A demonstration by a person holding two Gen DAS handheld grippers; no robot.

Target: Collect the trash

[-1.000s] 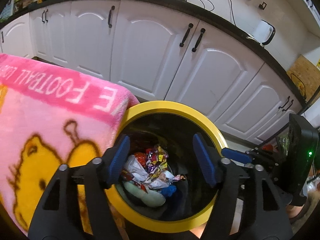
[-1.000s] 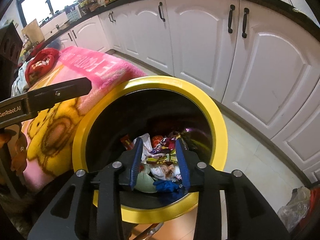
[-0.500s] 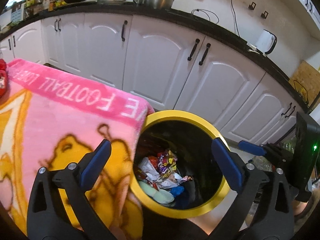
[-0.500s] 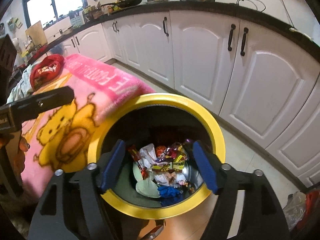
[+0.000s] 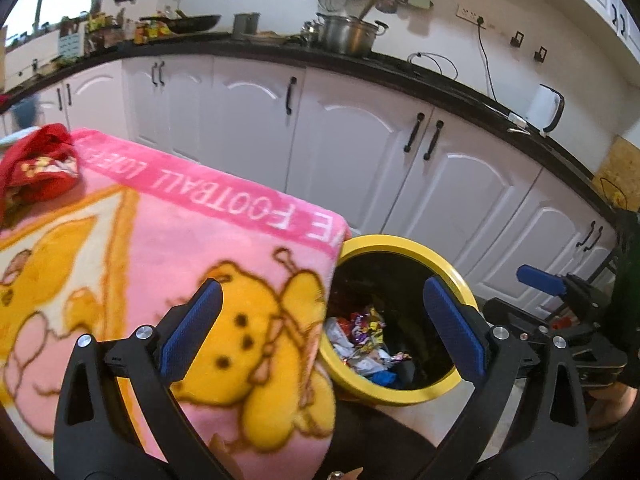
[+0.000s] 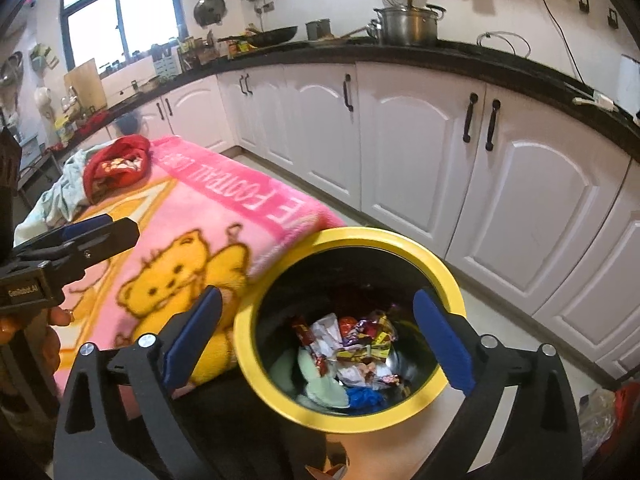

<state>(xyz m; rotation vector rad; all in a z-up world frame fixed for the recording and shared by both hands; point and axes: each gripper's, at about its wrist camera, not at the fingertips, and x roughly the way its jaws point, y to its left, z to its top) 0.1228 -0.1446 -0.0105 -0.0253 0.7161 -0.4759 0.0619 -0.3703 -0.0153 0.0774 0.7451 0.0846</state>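
A yellow-rimmed dark trash bin (image 5: 400,240) (image 6: 352,236) stands on the floor against a pink blanket. Crumpled wrappers, paper and a blue scrap (image 5: 364,340) (image 6: 356,340) lie at its bottom. My left gripper (image 5: 320,284) hangs open above the blanket's corner and the bin's left rim, holding nothing. My right gripper (image 6: 317,293) hovers over the bin's mouth; its jaws are opening and nothing is between them. Both grippers are well above the trash.
The pink blanket (image 5: 160,220) (image 6: 192,216) with a yellow bear covers a surface left of the bin, with a red cloth (image 5: 36,164) (image 6: 116,164) at its far end. White cabinets (image 5: 360,152) run behind. A plastic bag (image 6: 600,408) lies on the floor at right.
Both grippers have opened wide and risen away from the bin, which now looks smaller. The left one has shifted left over the blanket. The trash stays in the bin.
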